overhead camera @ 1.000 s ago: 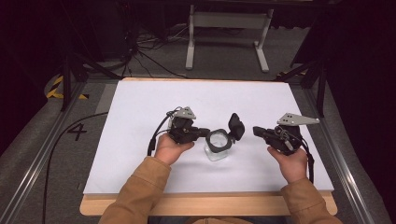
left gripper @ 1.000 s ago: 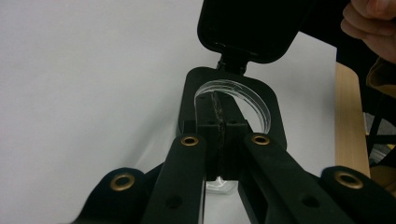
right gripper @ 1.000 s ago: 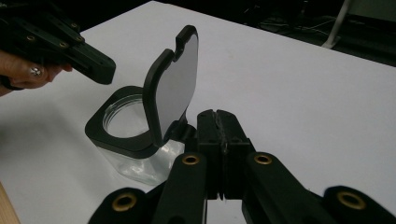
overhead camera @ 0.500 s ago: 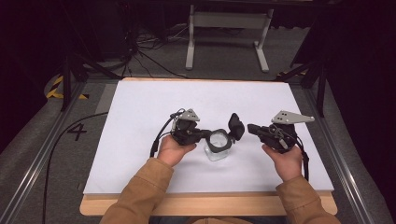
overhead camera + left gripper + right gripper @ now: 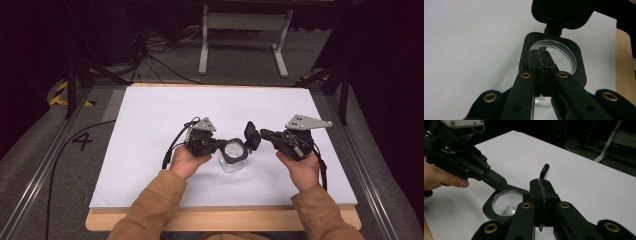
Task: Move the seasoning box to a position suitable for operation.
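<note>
Pressing closed-tipped on the black collar point(image 5: 233, 151) of the clear container point(image 5: 232, 162), the left gripper point(image 5: 220, 145) steadies it; the right gripper point(image 5: 256, 134), jaws together at three o'clock against the flip lid point(image 5: 251, 135), could slip off and tip everything.

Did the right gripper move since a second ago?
Yes. In the high view the right gripper has slid left, toward the clear jar, away from the white mat's right edge. Its jaws are shut.

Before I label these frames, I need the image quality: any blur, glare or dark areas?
High view: the white table is evenly lit, the floor behind it falls dark, the picture slightly soft. Left gripper view: the near jaws are blurred, the clear jar with its black rim sharper, no strong glare. Right gripper view: the jar mouth shows soft reflections; the background is dark.
</note>
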A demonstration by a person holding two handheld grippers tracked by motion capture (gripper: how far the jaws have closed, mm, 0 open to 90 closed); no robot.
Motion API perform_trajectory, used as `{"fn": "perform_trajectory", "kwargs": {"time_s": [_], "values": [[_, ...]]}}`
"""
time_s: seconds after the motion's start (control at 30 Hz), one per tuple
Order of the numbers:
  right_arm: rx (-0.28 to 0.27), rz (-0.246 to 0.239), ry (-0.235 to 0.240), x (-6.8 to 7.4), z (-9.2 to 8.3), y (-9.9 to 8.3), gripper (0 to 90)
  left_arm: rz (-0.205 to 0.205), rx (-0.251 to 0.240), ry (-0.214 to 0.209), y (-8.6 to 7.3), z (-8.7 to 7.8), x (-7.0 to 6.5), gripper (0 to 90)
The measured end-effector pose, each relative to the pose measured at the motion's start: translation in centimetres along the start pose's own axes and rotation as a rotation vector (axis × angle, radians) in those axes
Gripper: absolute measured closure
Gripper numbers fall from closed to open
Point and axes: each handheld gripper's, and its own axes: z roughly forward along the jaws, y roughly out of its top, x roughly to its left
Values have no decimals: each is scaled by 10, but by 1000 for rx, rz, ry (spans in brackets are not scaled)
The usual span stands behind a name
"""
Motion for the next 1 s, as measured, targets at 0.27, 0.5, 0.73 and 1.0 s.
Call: {"fn": "perform_trajectory", "kwargs": {"time_s": [0.27,0.5,0.73,1.0], "values": [[21,-17,36,9,5,1,894,-4,-15,-5,-1,2,-1,900],[51,-43,66,19,15,0,889,31,10,18,1,-2,-3,899],[83,-65,97,28,25,-3,889,-65,-58,50,-1,-24,15,885],[123,-76,123,37,38,-11,884,-86,-59,75,-4,-28,21,864]]}}
